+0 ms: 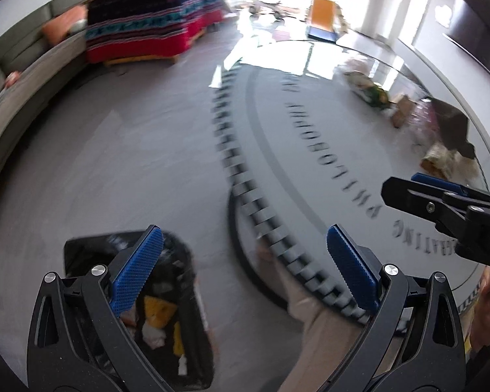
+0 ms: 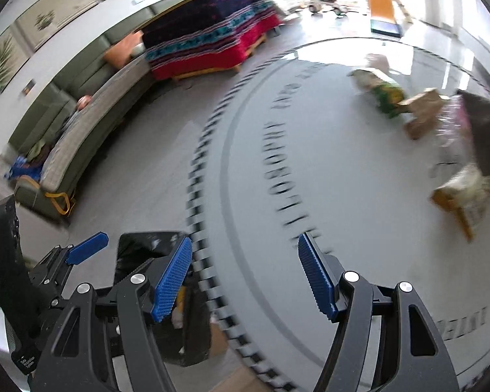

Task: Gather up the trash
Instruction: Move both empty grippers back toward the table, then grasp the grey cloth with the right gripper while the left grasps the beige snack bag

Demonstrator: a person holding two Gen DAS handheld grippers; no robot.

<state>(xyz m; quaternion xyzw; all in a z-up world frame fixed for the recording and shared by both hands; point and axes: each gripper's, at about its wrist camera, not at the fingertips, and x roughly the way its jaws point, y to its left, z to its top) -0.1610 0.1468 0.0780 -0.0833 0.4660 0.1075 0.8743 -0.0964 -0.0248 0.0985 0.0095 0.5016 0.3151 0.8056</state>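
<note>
The left gripper (image 1: 245, 271) stands with its blue ribbed pads spread wide and nothing between them; the right gripper (image 2: 245, 277) is likewise released and empty. Both views are smeared by motion blur, so fine detail is hard to read.

Below the left gripper's left finger sits a black-lined rectangular trash bin (image 1: 140, 310), partly hidden by that finger; yellow and white scraps show inside it, but what they are cannot be told. In the right wrist view the same bin (image 2: 166, 294) lies behind the right gripper's left pad, mostly covered.

Ahead of both grippers spreads the round grey table with a notched rim and dark lettering (image 1: 310, 150), the letters too blurred to read. Far ahead and to the right of the right gripper lies the trash: a crumpled green and white snack bag (image 2: 380, 89), a brown cardboard piece (image 2: 421, 112) just beside it, a clear pinkish plastic wrapper (image 2: 454, 124), and a yellowish torn packet (image 2: 460, 196) nearer. A dark shape (image 2: 486, 134) overlaps the wrapper; I cannot tell what it is.

Beyond the table stands a box draped in a red, teal and dark patterned cloth (image 2: 212, 42)
</note>
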